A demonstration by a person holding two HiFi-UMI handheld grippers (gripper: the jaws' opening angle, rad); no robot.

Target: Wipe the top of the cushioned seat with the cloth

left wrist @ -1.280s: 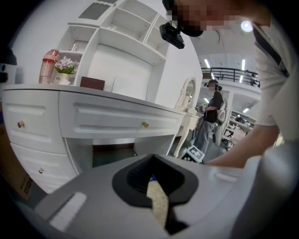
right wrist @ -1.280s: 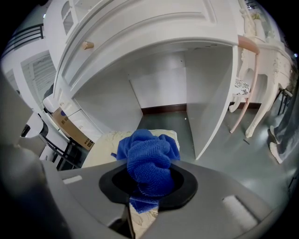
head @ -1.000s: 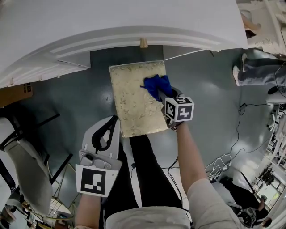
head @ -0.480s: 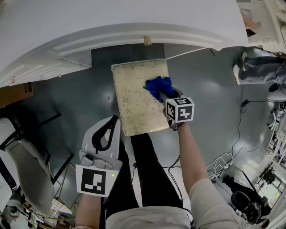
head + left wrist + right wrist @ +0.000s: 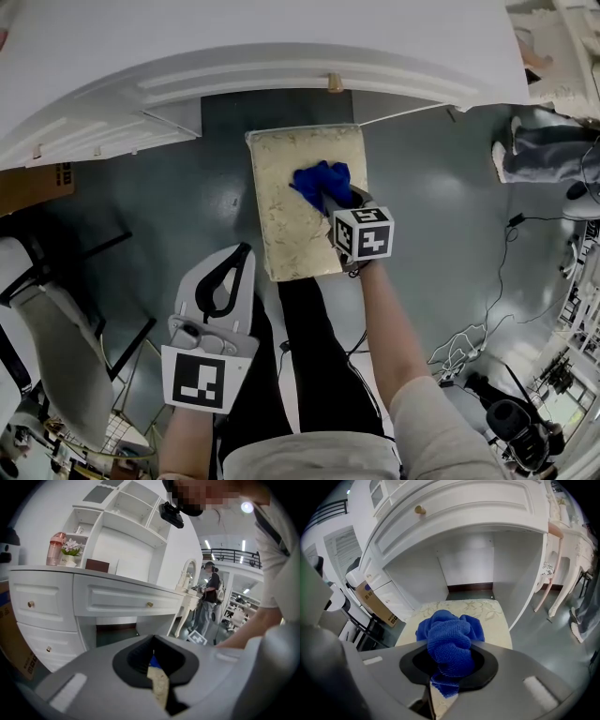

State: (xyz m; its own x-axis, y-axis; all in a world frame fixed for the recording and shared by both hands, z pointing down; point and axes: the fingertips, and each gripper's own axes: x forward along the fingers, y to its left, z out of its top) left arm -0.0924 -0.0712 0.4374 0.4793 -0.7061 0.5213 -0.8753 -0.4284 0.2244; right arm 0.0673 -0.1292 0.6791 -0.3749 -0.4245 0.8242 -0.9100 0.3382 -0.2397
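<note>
The right claw (image 5: 330,201) has slid the cloth (image 5: 321,183) toward 9 o'clock across the cushioned seat (image 5: 279,202). A second ago the blue bundle sat against the seat's 3 o'clock edge; now it lies nearer the middle. The claw's marker cube (image 5: 363,234), earlier almost clear of that edge, now overlaps it. In the head view the whole scene has drifted toward 3 o'clock.

In view are 1 cushioned seat (image 5: 286,220), 1 blue cloth (image 5: 317,181), 2 grippers, a left gripper (image 5: 228,258) and a right gripper (image 5: 336,206), 1 white dressing table (image 5: 281,47), 1 cardboard box (image 5: 28,195), 1 pink bottle (image 5: 55,549) and 1 pot of flowers (image 5: 71,555).
</note>
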